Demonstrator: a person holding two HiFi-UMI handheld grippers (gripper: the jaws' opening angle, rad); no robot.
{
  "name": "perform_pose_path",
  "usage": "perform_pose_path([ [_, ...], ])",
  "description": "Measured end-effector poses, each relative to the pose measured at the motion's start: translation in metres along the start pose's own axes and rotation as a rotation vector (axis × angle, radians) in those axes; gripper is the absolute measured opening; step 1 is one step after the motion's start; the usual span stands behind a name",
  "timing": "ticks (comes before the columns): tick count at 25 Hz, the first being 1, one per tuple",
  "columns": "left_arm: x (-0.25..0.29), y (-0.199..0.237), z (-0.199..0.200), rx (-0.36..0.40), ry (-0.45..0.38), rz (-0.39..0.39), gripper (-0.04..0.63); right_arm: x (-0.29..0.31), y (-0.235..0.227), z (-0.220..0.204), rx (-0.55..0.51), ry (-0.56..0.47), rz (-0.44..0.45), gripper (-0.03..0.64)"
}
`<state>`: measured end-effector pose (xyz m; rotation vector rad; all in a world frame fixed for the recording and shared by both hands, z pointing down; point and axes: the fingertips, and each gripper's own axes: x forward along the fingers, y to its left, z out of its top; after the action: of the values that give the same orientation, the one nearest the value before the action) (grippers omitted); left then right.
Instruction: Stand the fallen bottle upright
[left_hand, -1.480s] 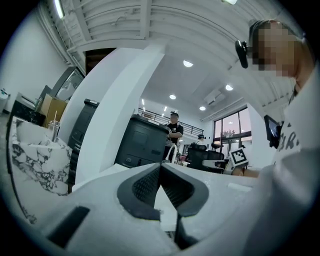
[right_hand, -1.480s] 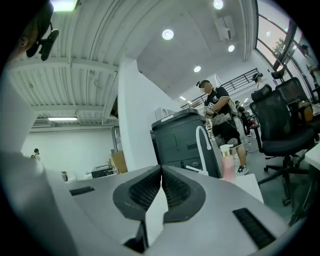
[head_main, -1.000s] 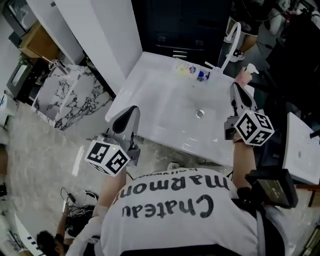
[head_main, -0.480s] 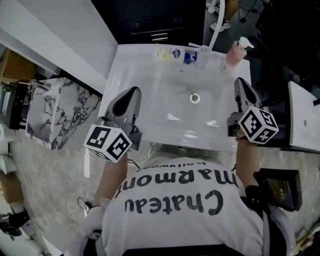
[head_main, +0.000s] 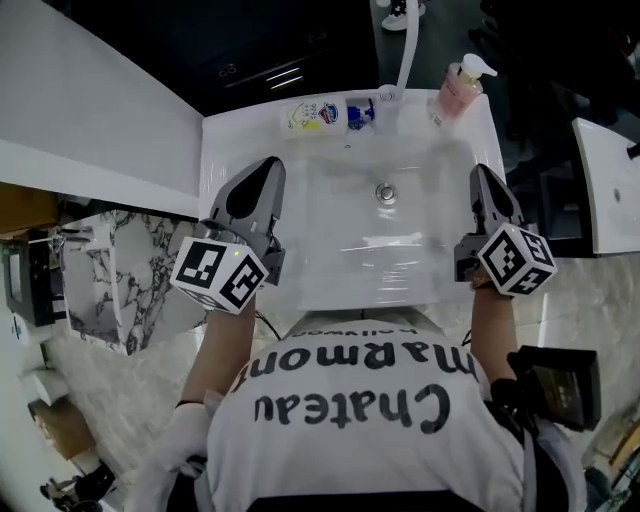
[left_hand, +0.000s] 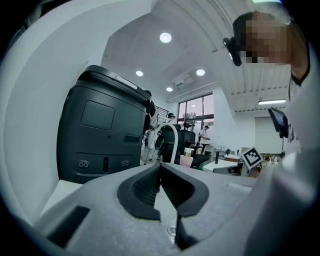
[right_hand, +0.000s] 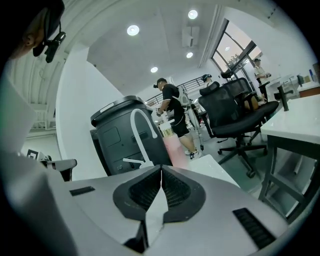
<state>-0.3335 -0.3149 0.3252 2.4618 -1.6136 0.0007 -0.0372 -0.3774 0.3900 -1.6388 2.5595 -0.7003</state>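
Jaws are pressing together on both, gripping nothing: I am holding left gripper and right gripper over the sink's two sides. Beyond the drain, bottle is lying flat on the back ledge, left of the tap; pump bottle is standing right.

We find the fallen bottle lying on its side along the sink's back ledge at twelve o'clock, pale with yellow markings, its blue end pointing toward three o'clock
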Motion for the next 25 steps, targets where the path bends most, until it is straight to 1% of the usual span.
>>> perform_pose_path([
  [5,0.033,0.006,-0.015,0.029,0.065,-0.063,0.015,0.002,-0.020,-0.014,0.055,0.004,-0.067,0.014],
  [9,0.063,0.014,-0.029,0.092,0.108,-0.090,0.015,0.004,-0.028,-0.025,0.080,0.007,-0.097,0.014],
  [12,0.086,0.017,-0.038,0.125,0.149,-0.122,0.015,0.003,-0.035,-0.031,0.091,0.008,-0.117,0.014],
  [15,0.110,0.019,-0.041,0.164,0.189,-0.163,0.015,0.003,-0.042,-0.037,0.097,0.013,-0.137,0.014],
  [19,0.138,0.015,-0.050,0.226,0.278,-0.221,0.017,-0.003,-0.044,-0.038,0.087,0.023,-0.155,0.014],
  [22,0.157,0.009,-0.069,0.294,0.353,-0.259,0.018,-0.007,-0.049,-0.040,0.066,0.029,-0.160,0.014],
  [25,0.176,0.004,-0.087,0.333,0.397,-0.282,0.018,-0.010,-0.058,-0.046,0.055,0.030,-0.162,0.014],
])
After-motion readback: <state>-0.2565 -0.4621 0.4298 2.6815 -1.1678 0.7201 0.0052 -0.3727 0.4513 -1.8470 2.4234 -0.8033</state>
